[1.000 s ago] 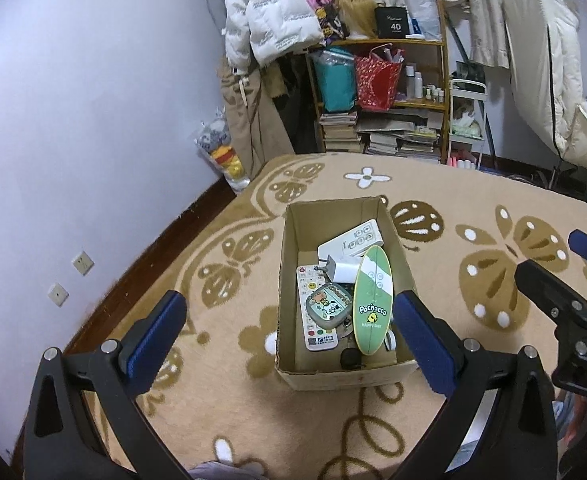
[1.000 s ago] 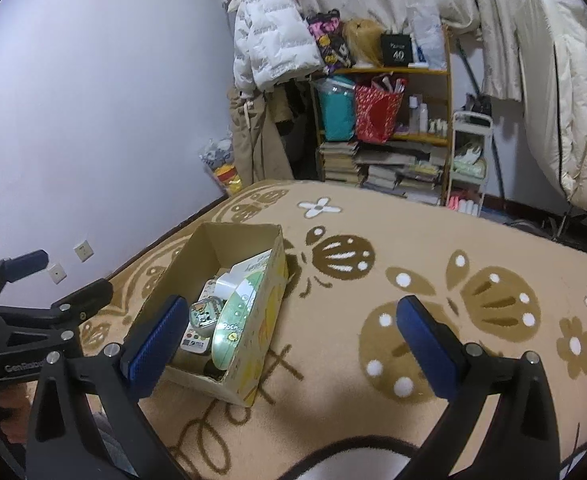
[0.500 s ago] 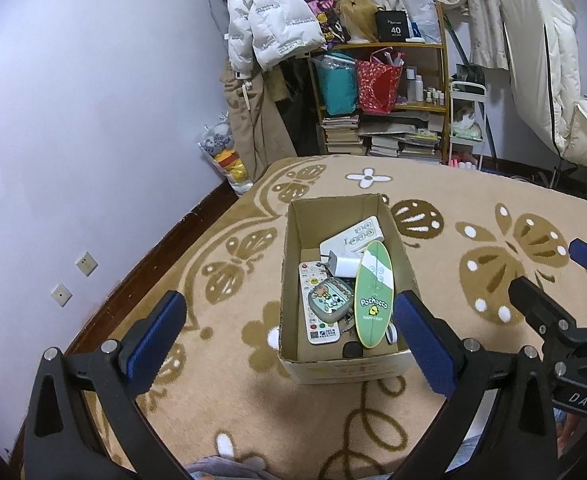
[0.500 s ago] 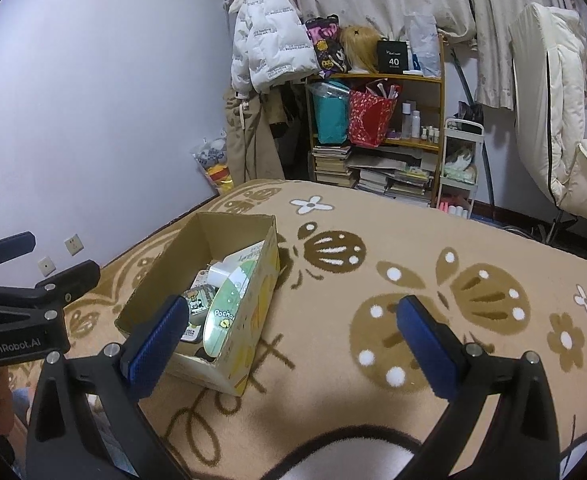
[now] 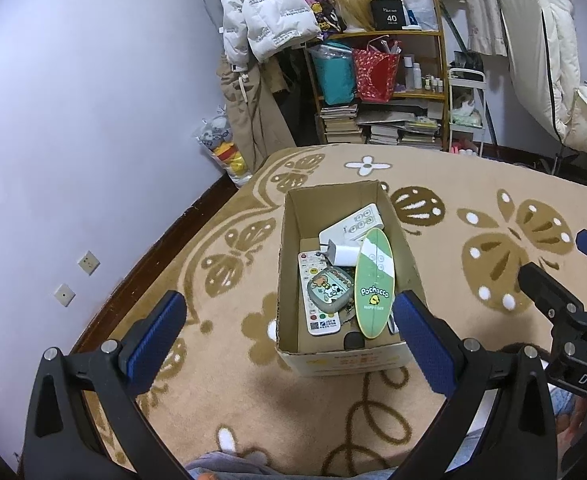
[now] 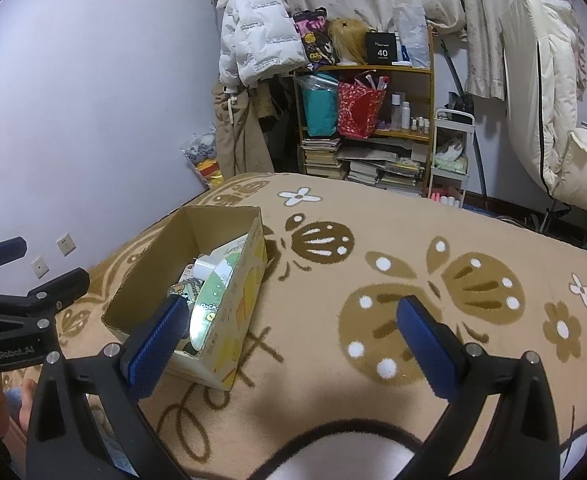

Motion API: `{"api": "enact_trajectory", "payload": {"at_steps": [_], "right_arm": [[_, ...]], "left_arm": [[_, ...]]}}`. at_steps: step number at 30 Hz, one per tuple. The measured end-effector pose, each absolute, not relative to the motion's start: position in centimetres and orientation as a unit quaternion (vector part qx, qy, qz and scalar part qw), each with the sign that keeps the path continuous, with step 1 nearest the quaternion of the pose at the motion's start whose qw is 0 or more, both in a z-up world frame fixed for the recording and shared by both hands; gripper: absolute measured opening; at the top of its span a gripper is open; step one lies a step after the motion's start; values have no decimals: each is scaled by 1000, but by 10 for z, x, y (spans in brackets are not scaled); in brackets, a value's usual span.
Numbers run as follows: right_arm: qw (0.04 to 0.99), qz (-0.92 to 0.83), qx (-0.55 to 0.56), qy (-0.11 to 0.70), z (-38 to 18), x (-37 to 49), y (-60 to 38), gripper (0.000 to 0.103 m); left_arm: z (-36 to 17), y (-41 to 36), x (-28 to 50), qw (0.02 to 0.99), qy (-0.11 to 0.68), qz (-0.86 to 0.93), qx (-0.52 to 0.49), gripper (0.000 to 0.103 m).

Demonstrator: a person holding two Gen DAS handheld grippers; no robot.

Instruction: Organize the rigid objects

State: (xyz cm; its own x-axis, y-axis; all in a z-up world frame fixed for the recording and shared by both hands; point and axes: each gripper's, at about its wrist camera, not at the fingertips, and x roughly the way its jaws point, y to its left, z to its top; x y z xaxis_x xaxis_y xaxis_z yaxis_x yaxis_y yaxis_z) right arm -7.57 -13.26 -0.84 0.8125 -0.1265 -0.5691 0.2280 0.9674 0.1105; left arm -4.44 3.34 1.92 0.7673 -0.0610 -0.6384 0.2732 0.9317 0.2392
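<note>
An open cardboard box (image 5: 289,272) stands on the patterned bedspread. In it lie a green oval Pochacco board (image 5: 373,280), a white remote (image 5: 313,292), a grey cartoon tin (image 5: 329,288), a white charger (image 5: 343,254) and a white power strip (image 5: 353,224). My left gripper (image 5: 289,344) is open and empty, held above the box's near end. My right gripper (image 6: 293,344) is open and empty, to the right of the box (image 6: 229,320), over the bedspread.
The beige bedspread (image 6: 413,280) with brown butterflies spreads to the right. A lilac wall (image 5: 73,120) runs along the left. A cluttered shelf (image 5: 377,92) with books, bags and a hung white jacket (image 5: 261,12) stands behind. A white folded mattress (image 6: 541,100) leans at right.
Both grippers have drawn back and risen slightly, so the box sits farther off in both views. Both stay open and empty. The box contents have not moved.
</note>
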Motion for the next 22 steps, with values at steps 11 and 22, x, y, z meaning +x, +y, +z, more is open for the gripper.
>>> {"api": "enact_trajectory", "payload": {"at_steps": [11, 22], "right_arm": [[948, -94, 88, 292, -9, -77, -136, 103], [947, -103, 91, 290, -11, -81, -145, 103]], "left_arm": [[17, 32, -45, 924, 333, -97, 162, 102], [16, 32, -46, 924, 332, -104, 157, 102]]}}
